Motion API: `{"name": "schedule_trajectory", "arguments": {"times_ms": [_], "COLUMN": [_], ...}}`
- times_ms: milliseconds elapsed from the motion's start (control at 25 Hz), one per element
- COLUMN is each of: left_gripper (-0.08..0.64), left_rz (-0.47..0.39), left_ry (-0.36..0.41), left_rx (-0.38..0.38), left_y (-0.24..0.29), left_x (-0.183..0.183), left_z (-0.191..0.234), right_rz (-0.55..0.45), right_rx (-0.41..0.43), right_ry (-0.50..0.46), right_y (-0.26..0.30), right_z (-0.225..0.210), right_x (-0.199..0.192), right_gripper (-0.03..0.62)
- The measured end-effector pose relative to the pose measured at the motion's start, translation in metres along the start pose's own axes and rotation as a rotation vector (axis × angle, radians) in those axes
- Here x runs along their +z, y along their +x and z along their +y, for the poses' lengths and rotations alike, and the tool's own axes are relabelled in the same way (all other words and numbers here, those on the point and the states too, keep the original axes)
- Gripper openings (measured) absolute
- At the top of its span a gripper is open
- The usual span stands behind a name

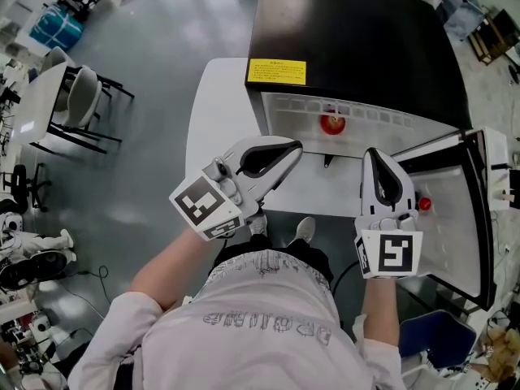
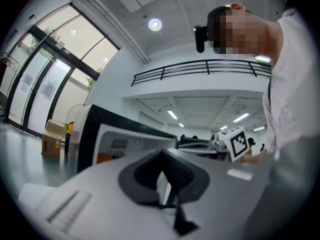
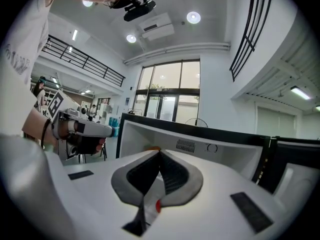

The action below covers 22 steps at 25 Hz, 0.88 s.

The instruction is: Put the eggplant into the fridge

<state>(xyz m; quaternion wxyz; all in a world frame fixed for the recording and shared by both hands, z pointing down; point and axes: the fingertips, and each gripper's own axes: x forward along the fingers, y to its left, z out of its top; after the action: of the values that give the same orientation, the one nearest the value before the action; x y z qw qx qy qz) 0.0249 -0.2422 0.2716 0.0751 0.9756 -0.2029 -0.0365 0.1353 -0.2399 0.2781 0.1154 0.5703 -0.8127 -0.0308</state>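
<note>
Since no eggplant shows in any view, I cannot tell where it lies. It may sit deep in the fridge (image 1: 357, 31), where I make out only a red round thing (image 1: 331, 123) near the opening. The fridge door (image 1: 451, 234) stands wide open at my right. My right hand-held gripper (image 1: 376, 156) is clenched on nothing, and so is my left hand-held gripper (image 1: 291, 148), both before the opening above the table (image 1: 218, 112). As I judge it, clenched jaws pushing the door could slip off its edge and leave it ajar, or a careless swing could knock the red thing.
</note>
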Motion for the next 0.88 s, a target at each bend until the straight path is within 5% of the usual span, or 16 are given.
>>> {"name": "schedule_trajectory", "arguments": {"times_ms": [880], "left_gripper": [0.008], "left_rz": [0.006], "left_ry": [0.009], "left_rx": [0.011], "left_y": [0.006], "left_x": [0.000], "left_z": [0.003], "right_rz": [0.039], "right_rx": [0.035], "right_ry": [-0.029], "right_y": [0.008], "right_z": [-0.001], "right_x": [-0.016], "right_gripper": [0.005]}}
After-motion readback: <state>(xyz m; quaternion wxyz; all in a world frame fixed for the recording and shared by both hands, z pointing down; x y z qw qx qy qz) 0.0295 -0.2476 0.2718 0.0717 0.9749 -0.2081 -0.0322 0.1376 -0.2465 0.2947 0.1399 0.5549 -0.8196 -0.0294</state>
